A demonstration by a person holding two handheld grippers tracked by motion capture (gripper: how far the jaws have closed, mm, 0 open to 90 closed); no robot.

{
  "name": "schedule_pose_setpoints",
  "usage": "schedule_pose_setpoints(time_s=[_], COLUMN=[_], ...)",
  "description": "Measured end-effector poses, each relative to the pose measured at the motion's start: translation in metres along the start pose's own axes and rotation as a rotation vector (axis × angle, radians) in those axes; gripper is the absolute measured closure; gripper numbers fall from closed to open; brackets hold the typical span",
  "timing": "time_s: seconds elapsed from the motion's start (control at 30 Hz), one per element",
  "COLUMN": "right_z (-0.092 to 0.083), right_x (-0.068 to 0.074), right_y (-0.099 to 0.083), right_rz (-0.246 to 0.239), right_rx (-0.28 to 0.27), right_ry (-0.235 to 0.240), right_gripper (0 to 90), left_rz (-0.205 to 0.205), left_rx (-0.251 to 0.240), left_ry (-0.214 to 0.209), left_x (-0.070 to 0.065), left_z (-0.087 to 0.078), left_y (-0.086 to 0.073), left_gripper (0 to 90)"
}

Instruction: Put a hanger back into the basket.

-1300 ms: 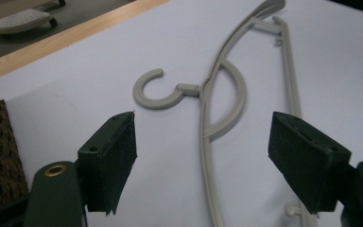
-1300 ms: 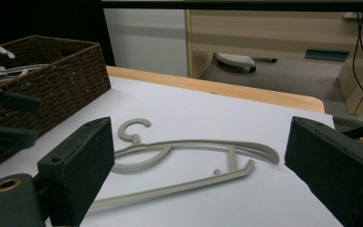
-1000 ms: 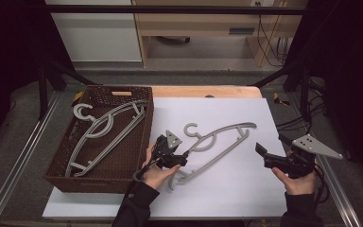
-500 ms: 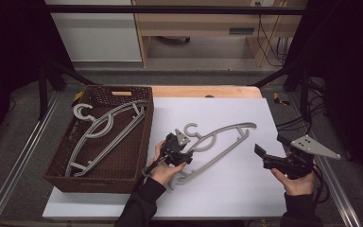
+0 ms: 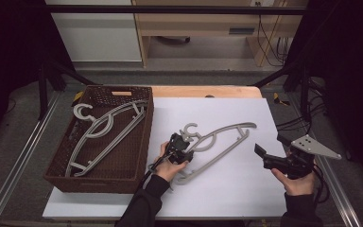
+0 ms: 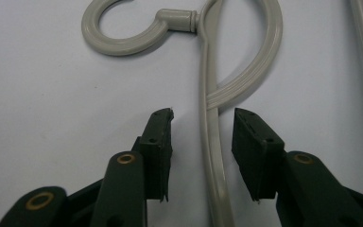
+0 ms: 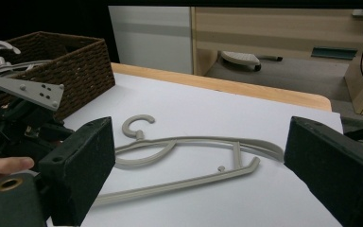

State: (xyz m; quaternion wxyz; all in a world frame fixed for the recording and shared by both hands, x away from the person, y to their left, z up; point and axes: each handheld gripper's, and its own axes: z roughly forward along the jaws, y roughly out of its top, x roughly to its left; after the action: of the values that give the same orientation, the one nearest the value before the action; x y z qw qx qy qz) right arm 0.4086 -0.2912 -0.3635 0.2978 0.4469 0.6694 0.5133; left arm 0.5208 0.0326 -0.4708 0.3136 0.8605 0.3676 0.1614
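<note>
White sheet (image 5: 246, 189): left tongs (image 6: 202, 142) closing astride unlabelled hanger (image 6: 210, 142) (pads clear).

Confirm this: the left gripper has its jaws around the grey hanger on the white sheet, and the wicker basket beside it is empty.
Not quite: the wicker basket is not empty; the high view shows grey hangers lying in it. The rest holds: the left gripper has its jaws, which have just been closing, around the grey hanger on the white sheet, pads not yet touching.
</note>
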Motion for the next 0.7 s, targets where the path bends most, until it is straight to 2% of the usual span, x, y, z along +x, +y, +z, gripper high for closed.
schedule_pose_setpoints(time_s=[0.17,0.27,0.37,0.43,0.7], right_z=[0.0012,0.0014,0.0017,0.0024,0.0037], right_x=[0.0001,0.0007,0.0015,0.0018,0.0020], right_y=[0.0000,0.0002,0.0003,0.0002,-0.0003], right_rz=[0.001,-0.003,-0.005,-0.004,-0.006], right_rx=[0.002,0.006,0.007,0.010,0.017], right_ry=[0.000,0.001,0.001,0.000,0.000], right_gripper=[9.5,9.5,9.5,9.5,9.5], left_rz=[-0.023,-0.028,-0.036,-0.048,-0.053], left_rx=[0.003,0.015,0.024,0.036,0.067], left_ry=[-0.022,-0.016,-0.012,-0.010,-0.011], left_x=[0.0014,0.0020,0.0032,0.0045,0.0047], left_z=[0.0006,0.0003,0.0007,0.0005,0.0003], left_y=[0.0002,0.0013,0.0030,0.0041,0.0086], left_gripper=[64.5,67.7,73.2,80.4,80.8])
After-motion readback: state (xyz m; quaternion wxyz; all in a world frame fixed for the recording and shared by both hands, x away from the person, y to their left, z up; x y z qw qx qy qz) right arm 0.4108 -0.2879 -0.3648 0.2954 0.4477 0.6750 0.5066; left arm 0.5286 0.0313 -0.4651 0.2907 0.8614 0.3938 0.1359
